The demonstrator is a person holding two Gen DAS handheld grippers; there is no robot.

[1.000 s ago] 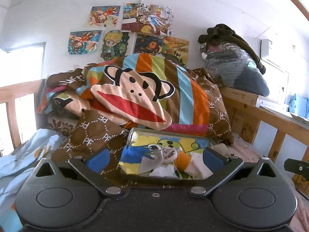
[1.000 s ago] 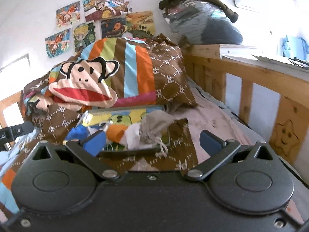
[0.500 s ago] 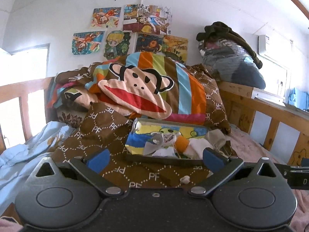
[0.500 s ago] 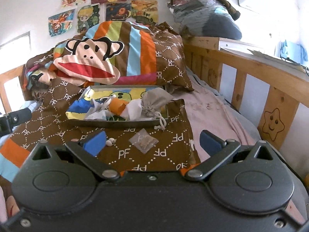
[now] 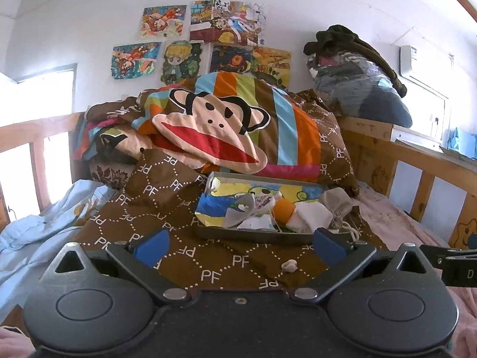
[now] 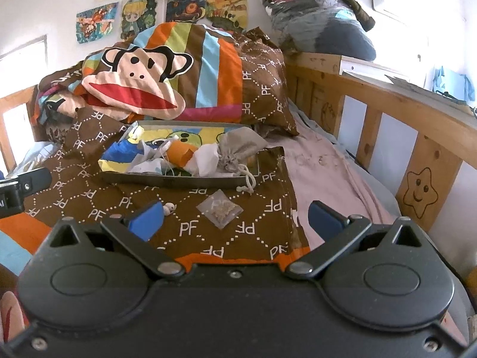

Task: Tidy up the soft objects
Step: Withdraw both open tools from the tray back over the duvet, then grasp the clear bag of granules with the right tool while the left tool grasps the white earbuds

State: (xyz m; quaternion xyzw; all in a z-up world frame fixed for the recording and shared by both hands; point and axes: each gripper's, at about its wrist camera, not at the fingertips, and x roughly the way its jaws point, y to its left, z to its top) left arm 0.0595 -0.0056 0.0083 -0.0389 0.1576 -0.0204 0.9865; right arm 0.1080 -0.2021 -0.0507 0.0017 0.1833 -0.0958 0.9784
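Note:
A shallow metal tray (image 5: 253, 236) (image 6: 167, 181) with a cartoon lining sits on the brown PF-patterned blanket (image 5: 167, 208) (image 6: 190, 217). Inside lie several soft things: a grey drawstring pouch (image 6: 238, 149) (image 5: 337, 203), an orange piece (image 6: 180, 155) (image 5: 283, 210), white cloths (image 6: 205, 164) (image 5: 310, 217). A clear sachet (image 6: 220, 211) and a small white bead-like piece (image 6: 170, 208) (image 5: 289, 265) rest on the blanket in front of the tray. My left gripper (image 5: 238, 246) and right gripper (image 6: 235, 217) both stand open and empty, held back from the tray.
A striped monkey-face pillow (image 5: 214, 128) (image 6: 140, 86) leans behind the tray. A wooden bed rail (image 6: 417, 137) (image 5: 423, 173) runs along the right, with bundled clothes (image 5: 357, 89) on top. Light blue bedding (image 5: 35, 232) lies at the left. Pink sheet (image 6: 328, 173) spreads to the right.
Both grippers have pulled back from the tray, so it looks smaller and the sachet and bead on the blanket have come into view. Both stayed open.

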